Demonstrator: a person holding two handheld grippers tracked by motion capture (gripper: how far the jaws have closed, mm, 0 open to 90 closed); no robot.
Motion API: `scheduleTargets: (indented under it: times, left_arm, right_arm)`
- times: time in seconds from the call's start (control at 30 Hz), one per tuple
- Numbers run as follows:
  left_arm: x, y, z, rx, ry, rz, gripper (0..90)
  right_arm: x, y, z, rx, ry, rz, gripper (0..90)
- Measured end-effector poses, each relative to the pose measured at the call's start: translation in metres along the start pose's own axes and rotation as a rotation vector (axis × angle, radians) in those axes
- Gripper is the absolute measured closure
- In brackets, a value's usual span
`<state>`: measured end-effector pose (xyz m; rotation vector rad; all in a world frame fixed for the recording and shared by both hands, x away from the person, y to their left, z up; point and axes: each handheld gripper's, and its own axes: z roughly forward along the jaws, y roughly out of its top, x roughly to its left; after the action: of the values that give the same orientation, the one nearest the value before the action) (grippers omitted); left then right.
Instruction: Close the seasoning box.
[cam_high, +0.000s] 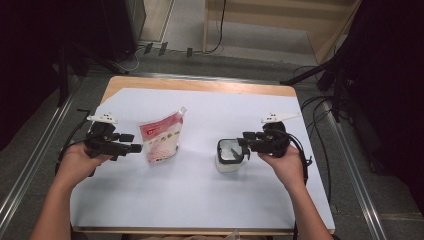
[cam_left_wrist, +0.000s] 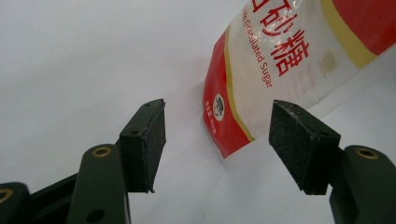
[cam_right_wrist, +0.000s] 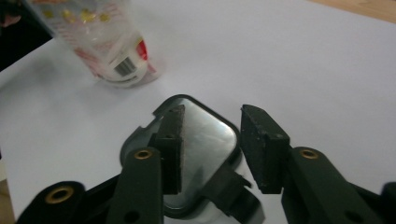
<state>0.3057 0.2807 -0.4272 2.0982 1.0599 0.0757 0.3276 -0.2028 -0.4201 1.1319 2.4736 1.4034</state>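
A red and white sugar pouch (cam_high: 159, 140) stands upright on the white sheet, left of centre. My left gripper (cam_high: 134, 142) is just to its left, level with its lower half. In the left gripper view the jaws (cam_left_wrist: 217, 149) stand open, and the pouch (cam_left_wrist: 280, 60) lies a little beyond them, apart from both pads. A small clear container with a dark-rimmed lid (cam_high: 229, 156) sits right of centre. My right gripper (cam_high: 244, 142) hovers at its right side. In the right gripper view the jaws (cam_right_wrist: 212, 144) stand apart over the lid (cam_right_wrist: 208, 133), gripping nothing. The pouch (cam_right_wrist: 109, 42) stands farther off.
The white sheet (cam_high: 200, 190) covers most of a wooden table, whose bare edge (cam_high: 200, 84) shows at the back. Cables (cam_high: 320, 110) trail off the table's right side. Dark stands and equipment flank the table on the floor.
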Motion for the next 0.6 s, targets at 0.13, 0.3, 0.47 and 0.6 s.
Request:
scheduleTargets:
  times: [0.13, 0.3, 0.47, 0.6]
  left_arm:
    - [0.000, 0.000, -0.001, 0.001, 0.000, -0.003, 37.2]
    - [0.000, 0.000, -0.001, -0.003, 0.005, -0.001, 37.0]
    - [0.000, 0.000, 0.000, -0.003, 0.007, -0.011, 36.7]
    - [0.000, 0.000, 0.000, -0.006, 0.011, -0.005, 36.0]
  right_arm:
    - [-0.010, -0.004, -0.008, -0.037, -0.033, -0.008, 54.9]
    - [-0.022, -0.009, -0.014, -0.058, -0.064, -0.007, 50.4]
    - [-0.033, -0.014, -0.017, -0.060, -0.080, -0.003, 45.8]
    - [-0.041, -0.020, -0.016, -0.065, -0.125, 0.012, 39.2]
